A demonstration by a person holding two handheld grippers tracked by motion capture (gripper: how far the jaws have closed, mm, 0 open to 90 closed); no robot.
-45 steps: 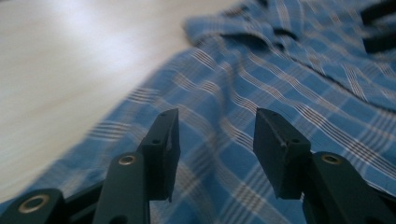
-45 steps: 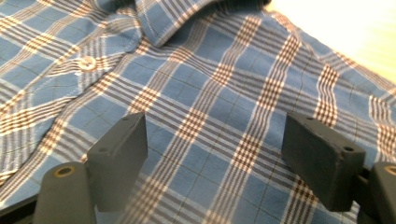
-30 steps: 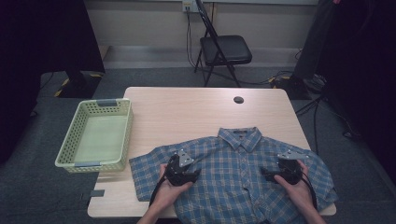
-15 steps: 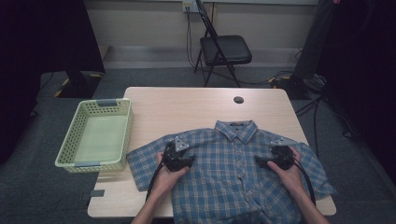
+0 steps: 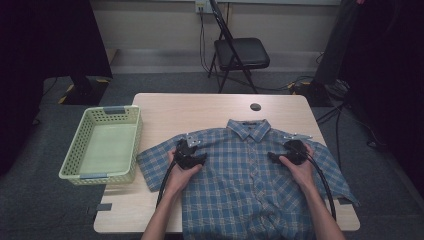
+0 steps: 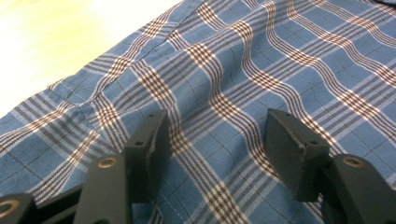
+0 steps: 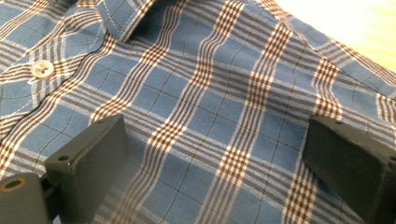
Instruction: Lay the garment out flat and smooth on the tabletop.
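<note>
Plaid shirt [image 5: 250,175] lies flat, face up on the worktop [image 5: 200,110], collar at 12 o'clock, hem at 6. Left tongs [image 6: 212,140] over the shirt's 9 o'clock shoulder: spread, just been opening, only flat cloth between them, nothing pinched. Right tongs [image 7: 212,163] at the 3 o'clock shoulder: spread wide over the fabric. Green basket [image 5: 72,160] sits at 9 o'clock, off the sleeve.

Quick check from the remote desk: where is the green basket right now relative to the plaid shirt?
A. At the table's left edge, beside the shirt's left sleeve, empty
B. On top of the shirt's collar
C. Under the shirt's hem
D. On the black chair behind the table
A: in the high view the green basket sits at the left edge of the table, beside a sleeve of the plaid shirt, with nothing inside it.
</note>
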